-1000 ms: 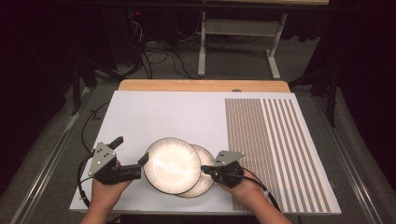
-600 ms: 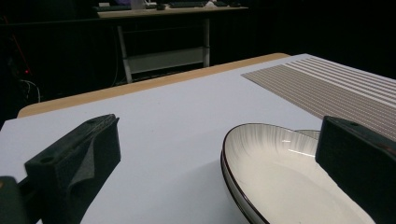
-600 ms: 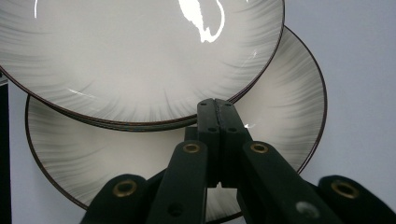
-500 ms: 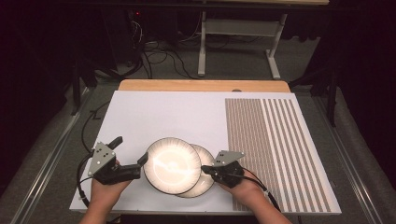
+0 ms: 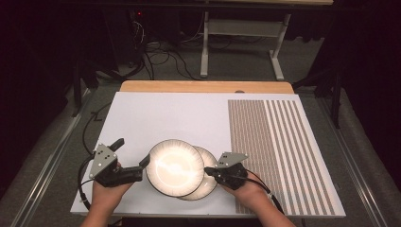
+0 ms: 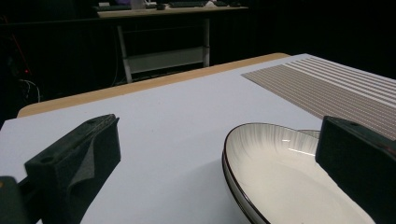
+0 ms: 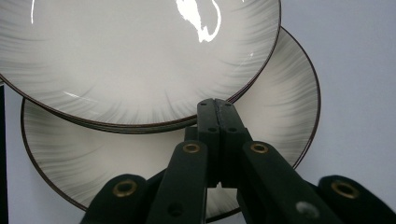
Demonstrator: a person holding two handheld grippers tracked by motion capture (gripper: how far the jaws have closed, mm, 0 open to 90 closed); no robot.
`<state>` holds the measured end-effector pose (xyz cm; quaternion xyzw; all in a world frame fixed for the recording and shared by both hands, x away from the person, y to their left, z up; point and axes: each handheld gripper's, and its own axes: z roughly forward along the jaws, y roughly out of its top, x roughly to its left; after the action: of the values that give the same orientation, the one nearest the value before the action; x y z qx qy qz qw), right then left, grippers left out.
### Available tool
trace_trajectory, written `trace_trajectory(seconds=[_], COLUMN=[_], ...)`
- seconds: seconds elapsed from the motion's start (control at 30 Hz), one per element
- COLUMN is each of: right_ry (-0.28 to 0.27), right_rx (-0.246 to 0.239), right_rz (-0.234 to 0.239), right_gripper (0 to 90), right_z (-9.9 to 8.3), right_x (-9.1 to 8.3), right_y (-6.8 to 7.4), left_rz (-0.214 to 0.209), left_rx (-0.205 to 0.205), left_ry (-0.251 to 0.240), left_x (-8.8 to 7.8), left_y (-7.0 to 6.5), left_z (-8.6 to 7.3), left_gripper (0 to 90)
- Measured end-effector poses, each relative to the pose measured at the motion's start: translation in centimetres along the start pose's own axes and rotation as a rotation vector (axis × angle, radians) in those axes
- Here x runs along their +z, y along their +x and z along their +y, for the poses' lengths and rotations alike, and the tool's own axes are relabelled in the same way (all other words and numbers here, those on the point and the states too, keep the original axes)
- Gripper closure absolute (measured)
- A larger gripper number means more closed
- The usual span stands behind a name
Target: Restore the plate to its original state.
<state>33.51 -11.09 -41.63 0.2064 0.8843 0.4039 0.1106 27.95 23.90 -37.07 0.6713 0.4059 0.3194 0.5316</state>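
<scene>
Two white plates with dark rims overlap near the table's front edge. The upper plate lies partly over the lower plate. My left gripper stands open at the upper plate's left side. One of its jaws is by the plate's rim and the other is out over bare table. My right gripper is shut with nothing between its jaws. Its tips lie over the lower plate, right at the upper plate's rim.
The plates sit on a white board with a brown striped mat on its right part. A wooden edge runs along the back. Beyond it are table legs and cables on a dark floor.
</scene>
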Motion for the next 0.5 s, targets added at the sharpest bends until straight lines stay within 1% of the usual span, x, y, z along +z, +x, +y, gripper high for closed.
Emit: trace_trajectory(seconds=[0.03,0.13,0.2,0.3,0.5], right_ry=[-0.002,-0.003,0.0,0.0,0.0], right_rx=[-0.008,0.005,-0.004,-0.005,0.002], right_rz=[-0.002,-0.003,-0.003,-0.004,-0.004], right_gripper=[90.0,90.0,90.0,90.0,90.0], right_z=[-0.03,-0.02,-0.02,-0.02,-0.02], right_x=[-0.06,-0.12,-0.15,-0.15,-0.18], right_y=[-0.13,-0.08,-0.11,-0.11,-0.09], left_rz=[0.0,0.0,0.001,0.002,0.002], left_rx=[-0.001,-0.001,-0.002,0.002,0.003], left_ry=[0.0,0.0,-0.001,0.002,0.005], left_x=[0.0,0.01,0.02,0.01,0.03], left_y=[0.0,0.0,-0.01,0.0,0.02], left_z=[0.0,-0.01,-0.01,-0.02,-0.04], left_gripper=[0.3,0.3,0.3,0.3,0.3])
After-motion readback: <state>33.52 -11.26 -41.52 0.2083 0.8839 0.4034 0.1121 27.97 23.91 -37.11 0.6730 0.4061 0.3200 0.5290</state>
